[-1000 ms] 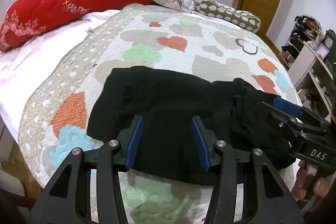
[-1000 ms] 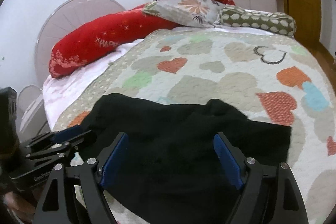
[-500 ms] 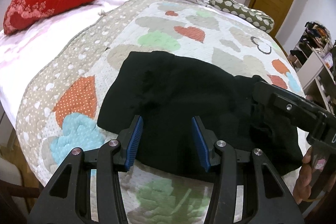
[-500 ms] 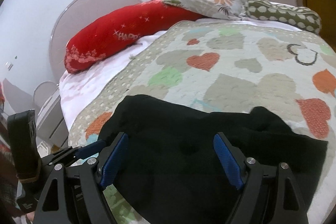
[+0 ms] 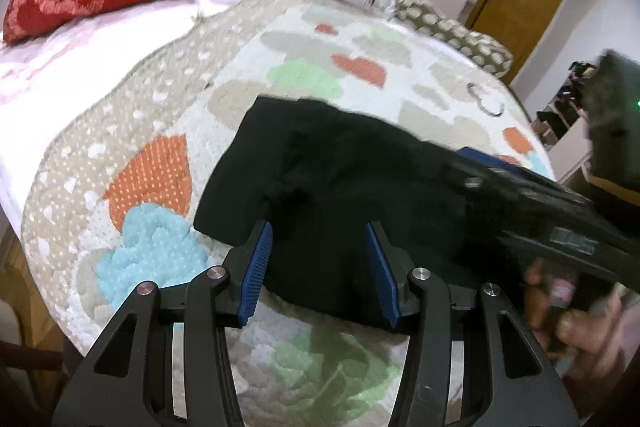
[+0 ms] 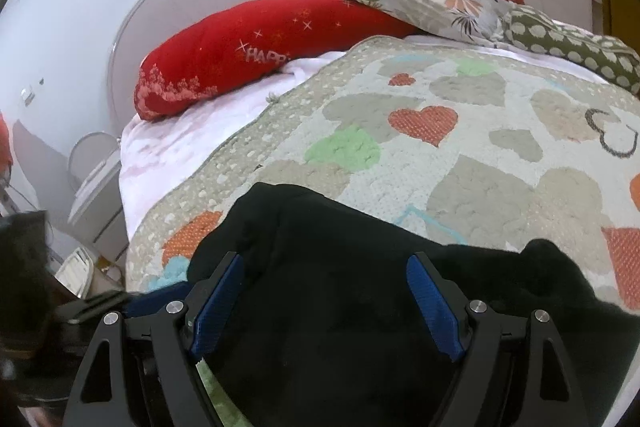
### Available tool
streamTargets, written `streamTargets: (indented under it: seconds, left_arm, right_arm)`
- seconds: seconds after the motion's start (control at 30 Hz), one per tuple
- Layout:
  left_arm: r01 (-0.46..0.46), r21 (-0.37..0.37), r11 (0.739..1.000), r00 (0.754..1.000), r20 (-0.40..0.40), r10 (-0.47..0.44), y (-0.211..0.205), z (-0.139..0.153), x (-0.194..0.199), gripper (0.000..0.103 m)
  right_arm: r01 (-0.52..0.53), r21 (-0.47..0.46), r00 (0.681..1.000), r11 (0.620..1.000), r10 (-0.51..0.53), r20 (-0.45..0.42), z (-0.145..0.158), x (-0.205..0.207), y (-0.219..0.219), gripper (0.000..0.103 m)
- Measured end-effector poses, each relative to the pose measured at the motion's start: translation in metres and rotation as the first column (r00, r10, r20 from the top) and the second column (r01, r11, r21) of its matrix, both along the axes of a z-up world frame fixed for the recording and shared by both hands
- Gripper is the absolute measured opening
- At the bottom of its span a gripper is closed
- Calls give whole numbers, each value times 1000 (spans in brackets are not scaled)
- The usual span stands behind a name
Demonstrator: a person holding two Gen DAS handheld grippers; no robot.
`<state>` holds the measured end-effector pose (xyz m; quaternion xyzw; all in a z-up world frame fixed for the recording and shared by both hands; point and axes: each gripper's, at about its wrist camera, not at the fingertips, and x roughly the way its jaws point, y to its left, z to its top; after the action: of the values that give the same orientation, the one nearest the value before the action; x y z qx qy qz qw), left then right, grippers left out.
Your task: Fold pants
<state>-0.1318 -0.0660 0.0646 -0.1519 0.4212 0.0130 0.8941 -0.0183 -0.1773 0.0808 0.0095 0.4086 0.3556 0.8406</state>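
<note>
The black pants (image 5: 344,183) lie bunched on the heart-pattern quilt (image 5: 156,115) near its front edge. Your left gripper (image 5: 318,267) and right gripper (image 6: 326,301) are both spread, pinching nothing. Expect soft, light, limp cloth; grip a doubled outer edge.

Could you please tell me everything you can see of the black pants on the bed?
The black pants are a soft, matte dark fabric, bunched into a roughly rectangular heap with rumpled edges, lying flat on the heart-patterned quilt near the bed's front edge. No waistband or leg openings can be made out. Both grippers hover with their jaws open, gripping nothing.
</note>
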Motion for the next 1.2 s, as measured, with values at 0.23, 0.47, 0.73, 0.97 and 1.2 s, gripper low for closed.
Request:
streamTargets:
  seconds: [0.23,0.47,0.73,0.97,1.2]
  left_arm:
    - [-72,-152,986,997,-38,67,22,-6,-13,57]
    - [-133,-211,969,986,-126,107,27,-32,-4,66]
    - [-163,-237,958,983,-117,138,34,-47,14,76]
    - [-130,-269,954,991,-21,130,41,-45,22,43]
    - [53,-190,980,977,213,-11,4,33,3,25]
  right_arm:
    - [-31,-17,999,999,30,-20,-2,16,10,82]
    - [-90,-50,995,995,87,-44,-7,43,41,82]
    - [-222,-163,974,961,211,-77,-30,65,97,82]
    - [-236,-12,962,972,232,-142,-44,76,102,45]
    - [-147,199,989,969,142,41,37,51,24,38]
